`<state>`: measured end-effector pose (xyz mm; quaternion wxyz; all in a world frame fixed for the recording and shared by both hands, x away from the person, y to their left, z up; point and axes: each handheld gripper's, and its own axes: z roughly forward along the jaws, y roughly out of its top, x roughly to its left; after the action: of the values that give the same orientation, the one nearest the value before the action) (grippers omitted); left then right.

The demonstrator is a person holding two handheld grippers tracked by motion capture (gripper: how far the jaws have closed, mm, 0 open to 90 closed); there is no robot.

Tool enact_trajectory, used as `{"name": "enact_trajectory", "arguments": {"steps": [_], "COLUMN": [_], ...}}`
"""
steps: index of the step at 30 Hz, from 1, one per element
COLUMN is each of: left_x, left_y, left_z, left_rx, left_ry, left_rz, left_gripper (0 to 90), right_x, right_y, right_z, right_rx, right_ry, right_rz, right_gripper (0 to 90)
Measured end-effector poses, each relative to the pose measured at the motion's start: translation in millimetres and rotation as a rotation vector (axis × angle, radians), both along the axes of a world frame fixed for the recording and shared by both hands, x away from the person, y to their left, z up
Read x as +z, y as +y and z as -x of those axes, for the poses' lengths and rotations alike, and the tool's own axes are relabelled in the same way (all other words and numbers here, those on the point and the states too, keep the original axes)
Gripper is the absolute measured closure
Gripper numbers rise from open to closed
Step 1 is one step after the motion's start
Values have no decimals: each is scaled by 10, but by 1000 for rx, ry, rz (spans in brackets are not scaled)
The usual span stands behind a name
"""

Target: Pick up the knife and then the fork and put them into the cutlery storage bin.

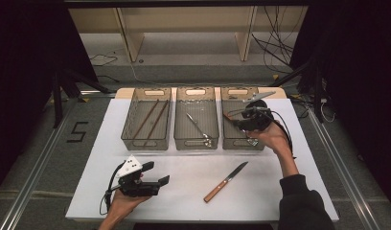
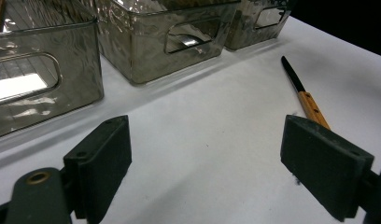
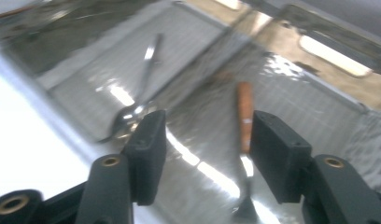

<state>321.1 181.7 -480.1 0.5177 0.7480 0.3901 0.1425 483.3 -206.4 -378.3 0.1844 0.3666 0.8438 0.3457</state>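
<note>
1. Wood-handled knife (image 3: 245,116) lies on the floor of the right-hand clear bin (image 1: 230,139), seen between the right tool's jaws but not pressed by them.
2. Its long axis runs almost straight up the right gripper view, orange handle at the far end, metal end nearest the camera.
3. Right tool (image 3: 205,156) hangs released over that bin, jaws parted on either side of the knife, held by the person's right hand (image 1: 274,136).
4. A second knife (image 1: 225,181) rests on the white counter (image 1: 193,167), well apart from the bins; it lies on a diagonal, wooden handle toward the person, dark blade pointing up and right toward the right-hand bin.
5. Left tool (image 2: 205,163) sits low over the counter near the front edge, jaws spread wide and gripping nothing.
6. Middle bin (image 1: 180,139) holds a spoon (image 1: 198,128); left bin (image 1: 128,139) holds chopsticks (image 1: 152,119), lying lengthwise.
</note>
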Motion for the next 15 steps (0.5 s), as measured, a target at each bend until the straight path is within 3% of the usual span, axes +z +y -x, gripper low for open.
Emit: {"name": "enact_trajectory", "arguments": {"steps": [8,15], "left_x": [2,-2], "left_y": [-9,-7], "left_z": [1,1], "left_rx": [-1,1], "left_ry": [-1,1], "left_rz": [-4,-4], "left_gripper": [161,161], "right_x": [-9,-115], "right_y": [59,122], "right_z": [399,703], "right_rx": [153,268], "right_ry": [20,53], "right_rz": [-12,29], "right_gripper": [379,352]}}
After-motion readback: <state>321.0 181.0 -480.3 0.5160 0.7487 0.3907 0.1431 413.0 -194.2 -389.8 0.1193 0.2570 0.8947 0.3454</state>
